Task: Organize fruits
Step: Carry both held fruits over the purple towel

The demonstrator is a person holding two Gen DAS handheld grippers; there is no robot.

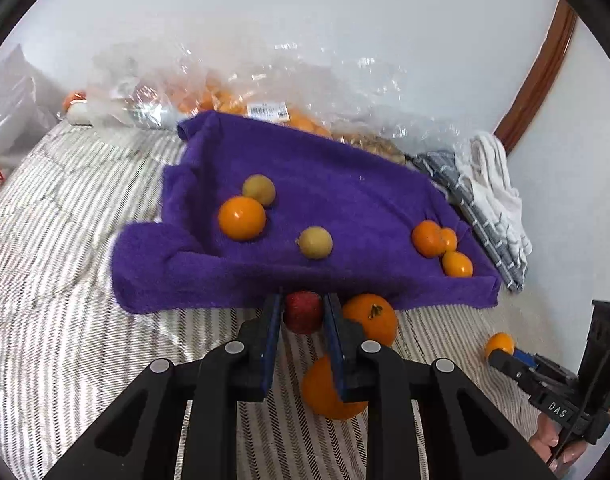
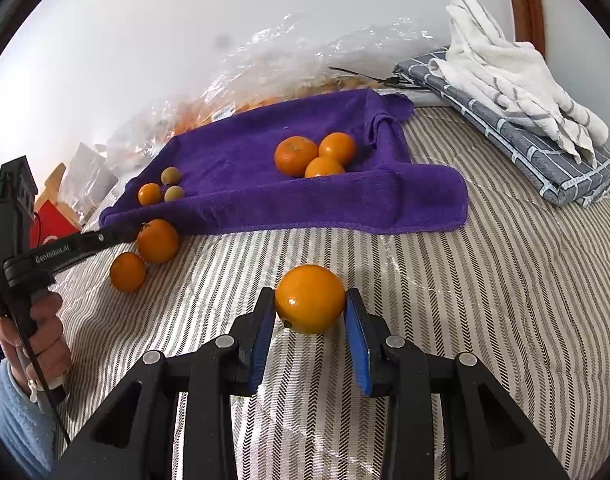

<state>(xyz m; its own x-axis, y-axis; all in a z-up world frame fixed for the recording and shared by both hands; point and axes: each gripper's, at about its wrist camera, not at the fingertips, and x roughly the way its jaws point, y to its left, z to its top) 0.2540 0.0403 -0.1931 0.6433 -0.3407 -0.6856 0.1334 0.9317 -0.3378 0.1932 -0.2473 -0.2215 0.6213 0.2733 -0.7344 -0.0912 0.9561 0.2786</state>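
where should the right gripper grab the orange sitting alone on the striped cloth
Grip the lone round orange across its widest middle, coming in low from the near side as the right gripper already does. Its open fingers flank both sides, and the striped cloth around it is bare.

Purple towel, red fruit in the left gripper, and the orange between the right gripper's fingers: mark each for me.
purple towel (image 1: 345, 184), left wrist view, bare middle of the cloth.
red fruit (image 1: 303, 312), left wrist view, its visible front face.
orange (image 2: 310, 298), right wrist view, centre of the peel.
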